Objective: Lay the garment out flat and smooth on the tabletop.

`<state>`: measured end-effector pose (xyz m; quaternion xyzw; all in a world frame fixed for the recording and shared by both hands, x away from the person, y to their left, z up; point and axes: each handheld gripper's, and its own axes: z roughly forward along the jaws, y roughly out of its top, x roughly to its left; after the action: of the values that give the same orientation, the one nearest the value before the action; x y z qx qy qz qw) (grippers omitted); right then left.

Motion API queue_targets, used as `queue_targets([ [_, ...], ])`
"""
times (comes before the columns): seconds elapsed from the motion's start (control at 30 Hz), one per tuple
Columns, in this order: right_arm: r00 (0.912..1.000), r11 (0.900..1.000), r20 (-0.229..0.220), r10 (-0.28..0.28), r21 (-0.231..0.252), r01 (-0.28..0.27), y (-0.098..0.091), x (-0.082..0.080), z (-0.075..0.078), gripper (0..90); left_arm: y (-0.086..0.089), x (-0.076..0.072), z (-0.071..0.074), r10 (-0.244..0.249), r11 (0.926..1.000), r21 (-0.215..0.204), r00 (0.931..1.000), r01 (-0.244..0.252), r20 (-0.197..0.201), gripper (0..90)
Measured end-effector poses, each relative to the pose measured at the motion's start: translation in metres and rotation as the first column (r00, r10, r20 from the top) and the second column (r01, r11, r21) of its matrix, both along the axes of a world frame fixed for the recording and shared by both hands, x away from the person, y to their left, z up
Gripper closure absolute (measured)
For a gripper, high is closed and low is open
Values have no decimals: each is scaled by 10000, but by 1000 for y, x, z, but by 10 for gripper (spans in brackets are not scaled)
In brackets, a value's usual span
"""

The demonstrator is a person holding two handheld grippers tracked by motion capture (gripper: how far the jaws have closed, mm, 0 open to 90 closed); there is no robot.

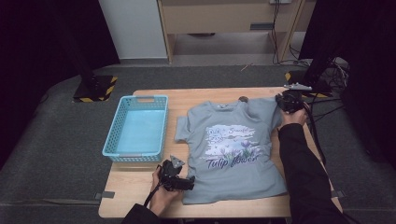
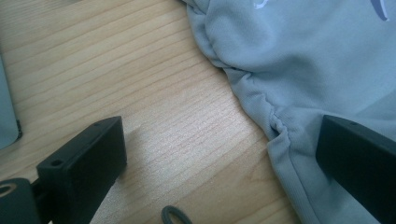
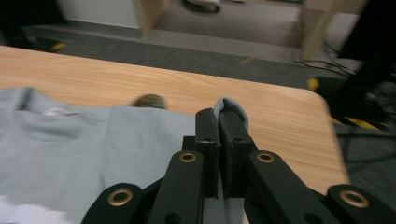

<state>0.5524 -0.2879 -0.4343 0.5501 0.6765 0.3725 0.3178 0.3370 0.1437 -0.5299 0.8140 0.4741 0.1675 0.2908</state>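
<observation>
Your grey printed cotton T-shirt [image 1: 233, 149] is lying flat on the light wooden table [image 1: 135, 184], right beside the light blue plastic basket [image 1: 137, 128]. Your right gripper [image 3: 219, 122] is clamping its sleeve edge; your left gripper [image 2: 219, 158] is sitting wide open, straddling the hem.

Two hand-held grippers, both black. Left gripper [image 1: 180, 179]: blocky matte jaws with small round holes near the tips, a grey three-cornered plate on top, a thin black cable trailing from the back. Right gripper [image 1: 288, 101]: a grey plate on top as well, flat black linkage arms with brass-ringed pivot holes, slim rectangular black fingers [image 3: 207, 135], a dark cable. Long black sleeves [image 1: 303, 177] on both forearms, down to the wrists.
</observation>
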Motion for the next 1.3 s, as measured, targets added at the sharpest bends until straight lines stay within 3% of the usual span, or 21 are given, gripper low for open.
queue_targets([
  [0.13,9921,9920,-474,-1159,-567,1132,-20,5,-14,854,0,0,0,9,10000,2,10000,-9,-1,10],
  [0.2,9842,9853,-802,-1580,-782,1518,-25,7,-26,782,0,0,0,8,10000,0,10000,-8,2,10],
  [0.3,9786,9805,-898,-1850,-836,1776,-26,5,-40,640,0,0,0,9,10000,-11,10000,-9,16,10],
  [0.4,9850,9869,-646,-1601,-325,1583,-23,-2,-45,444,0,0,0,18,10000,-21,10000,-18,32,10],
  [0.5,9976,9957,-438,-528,744,560,-16,-10,-50,351,0,-1,0,-4,10000,-93,10000,4,29,22],
  [0.6,9933,9881,-1020,536,1494,-380,-5,-14,-61,292,-1,-2,1,4,10000,-100,10000,-4,37,42],
  [0.7,9850,9926,-1490,866,980,-724,8,-18,-77,267,-1,-2,0,4,9999,-105,10000,-4,59,40],
  [0.87,9770,9965,-1978,798,388,-736,10,-19,-97,215,-1,-1,0,-5,10000,-93,10000,6,65,38],
  [1.03,9794,9967,-1962,475,736,-336,-4,-18,-102,207,-1,-2,0,2,9999,-100,10000,-1,85,37],
  [1.2,9839,9989,-1757,338,379,-275,-15,-20,-105,161,-1,-2,0,23,9999,-125,10000,-22,87,39],
  [1.3,9814,9942,-1850,504,1027,-317,-21,-22,-102,146,-1,-2,3,249,9995,-188,9996,-251,-97,72],
])
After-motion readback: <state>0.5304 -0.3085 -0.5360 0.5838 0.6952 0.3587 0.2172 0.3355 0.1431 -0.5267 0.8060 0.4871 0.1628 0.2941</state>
